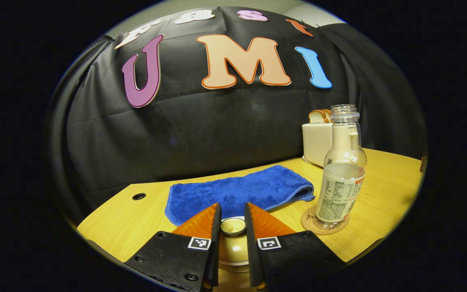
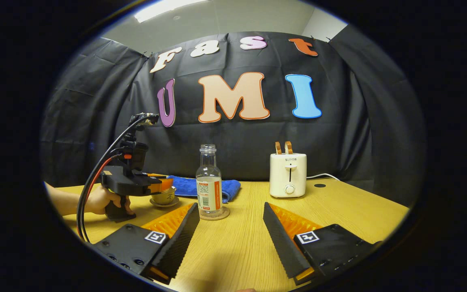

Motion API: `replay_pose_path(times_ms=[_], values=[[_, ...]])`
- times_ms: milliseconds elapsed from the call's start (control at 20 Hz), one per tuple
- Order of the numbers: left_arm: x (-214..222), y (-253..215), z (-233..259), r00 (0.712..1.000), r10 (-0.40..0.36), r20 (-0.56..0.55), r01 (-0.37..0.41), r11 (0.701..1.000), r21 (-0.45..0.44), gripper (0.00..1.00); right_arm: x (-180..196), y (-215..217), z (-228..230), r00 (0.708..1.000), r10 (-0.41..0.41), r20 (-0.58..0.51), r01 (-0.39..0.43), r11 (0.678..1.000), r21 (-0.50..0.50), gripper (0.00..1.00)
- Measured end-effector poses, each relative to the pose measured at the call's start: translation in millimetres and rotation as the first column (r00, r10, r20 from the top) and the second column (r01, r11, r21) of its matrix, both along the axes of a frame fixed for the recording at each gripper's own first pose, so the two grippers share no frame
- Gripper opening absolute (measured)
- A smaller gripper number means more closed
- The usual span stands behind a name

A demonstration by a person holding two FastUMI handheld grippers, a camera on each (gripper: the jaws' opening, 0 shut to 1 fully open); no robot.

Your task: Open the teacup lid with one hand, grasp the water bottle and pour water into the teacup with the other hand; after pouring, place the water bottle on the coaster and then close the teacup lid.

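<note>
The teacup lid (image 1: 233,227), a glazed dome with a round knob, sits between my left gripper's (image 1: 232,207) fingers, which press on the knob from both sides. In the right gripper view that left gripper (image 2: 158,184) hovers over the small teacup (image 2: 163,198) on its saucer, held by a hand (image 2: 99,200). The clear, uncapped water bottle (image 1: 343,174) (image 2: 208,182), part full, stands upright on the round cork coaster (image 1: 312,225) (image 2: 222,215). My right gripper (image 2: 230,207) is open, low over the table, just short of the bottle.
A folded blue towel (image 1: 237,190) (image 2: 227,187) lies behind the cup. A white toaster (image 1: 316,142) (image 2: 288,174) holding bread slices stands at the back, right of the bottle. The wooden table (image 2: 237,243) has a cable hole (image 1: 139,196) near its edge.
</note>
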State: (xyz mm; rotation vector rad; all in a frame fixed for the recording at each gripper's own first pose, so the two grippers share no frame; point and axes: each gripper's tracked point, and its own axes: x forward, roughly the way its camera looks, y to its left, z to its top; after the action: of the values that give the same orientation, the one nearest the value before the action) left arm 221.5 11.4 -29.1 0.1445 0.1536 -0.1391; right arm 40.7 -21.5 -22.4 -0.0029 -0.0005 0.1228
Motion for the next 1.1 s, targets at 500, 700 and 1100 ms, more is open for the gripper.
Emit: replay_pose_path(times_ms=[500,700,1100], values=[[-7,0,7,0.999,-0.013,0.044,0.014,1.0,-0.025,0.97,1,-4,0,1.0,-0.022,-0.001,0.022,1.0,-0.001,0.99],[-22,12,23,0.992,0.034,0.122,-0.02,0.993,-0.112,0.97,0,-5,0,0.999,-0.047,0.002,0.047,0.999,-0.001,0.96],[-97,5,25,0.991,0.043,0.129,-0.024,0.99,-0.142,0.97,-15,29,-1,0.998,-0.055,0.002,0.055,0.998,-0.002,1.0]])
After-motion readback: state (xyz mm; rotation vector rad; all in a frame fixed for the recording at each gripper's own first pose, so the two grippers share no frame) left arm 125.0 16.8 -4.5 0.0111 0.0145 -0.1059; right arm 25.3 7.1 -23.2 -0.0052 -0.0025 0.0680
